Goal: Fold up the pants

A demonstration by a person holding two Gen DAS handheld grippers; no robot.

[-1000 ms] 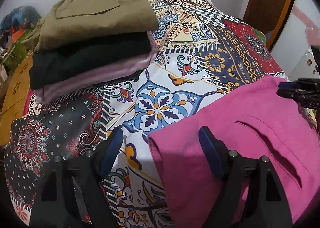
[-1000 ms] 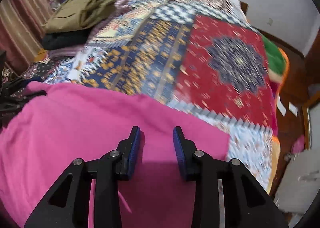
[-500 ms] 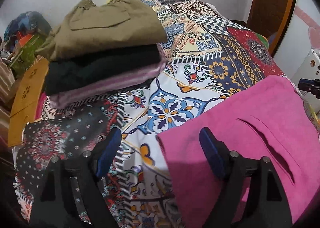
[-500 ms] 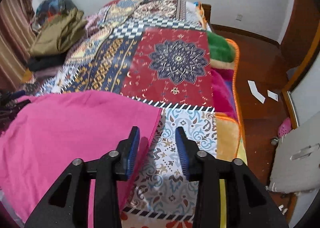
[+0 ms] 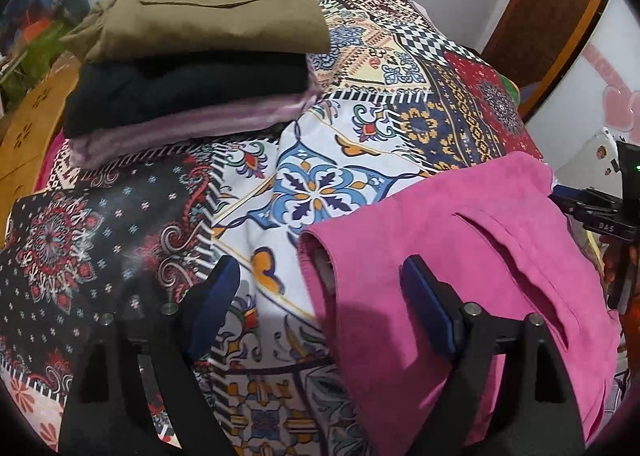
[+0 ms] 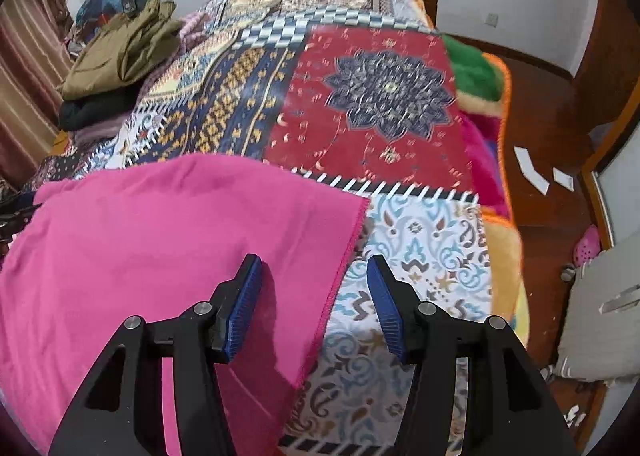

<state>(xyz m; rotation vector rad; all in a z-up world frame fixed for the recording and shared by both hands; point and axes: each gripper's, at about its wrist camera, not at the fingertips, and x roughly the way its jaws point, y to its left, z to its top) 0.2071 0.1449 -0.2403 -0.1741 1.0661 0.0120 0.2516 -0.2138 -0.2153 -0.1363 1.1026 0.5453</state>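
Patchwork bedspread [image 6: 384, 104] covers the bed. Pink pants [image 5: 472, 256] lie folded on its near side. A stack of folded clothes [image 5: 200, 56] sits well apart. My left hand-held gripper [image 5: 320, 296] hangs wide apart, empty. My right hand-held gripper [image 6: 314, 296], just opening, straddles the pants' edge, unclamped.

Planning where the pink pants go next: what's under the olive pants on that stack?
Under the olive pants lies a folded black garment, then a mauve one, resting on the patchwork bedspread. Anything beneath that is covered.
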